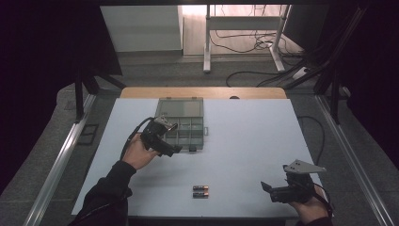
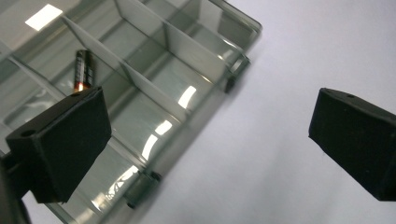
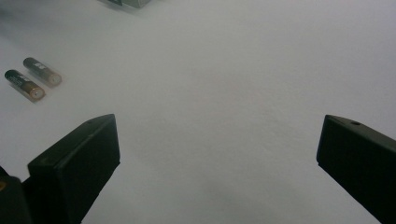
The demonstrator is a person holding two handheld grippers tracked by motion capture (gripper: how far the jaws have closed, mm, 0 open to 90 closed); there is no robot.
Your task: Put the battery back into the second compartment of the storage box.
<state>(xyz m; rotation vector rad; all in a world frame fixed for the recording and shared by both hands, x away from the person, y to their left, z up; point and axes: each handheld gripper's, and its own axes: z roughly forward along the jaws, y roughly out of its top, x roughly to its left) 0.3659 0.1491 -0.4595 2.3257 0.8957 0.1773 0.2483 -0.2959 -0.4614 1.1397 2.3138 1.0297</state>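
Observation:
A clear compartment box (image 1: 181,123) lies open near the middle of the white table. My left gripper (image 1: 173,137) hovers at the box's front left edge, open and holding nothing. In the left gripper view (image 2: 210,135) the box's dividers (image 2: 140,81) are close, and one battery (image 2: 83,70) lies in a compartment just beyond the left jaw. Two more batteries (image 1: 200,190) lie side by side near the table's front edge. My right gripper (image 1: 269,190) is low at the front right, open and empty, and its own view (image 3: 217,158) has those batteries (image 3: 32,78) at the far left.
The white table (image 1: 244,141) ends in a wooden strip (image 1: 202,92) at the back. Metal rails (image 1: 61,155) run along both sides. Cables (image 1: 263,61) and a white desk frame (image 1: 207,37) stand on the floor beyond.

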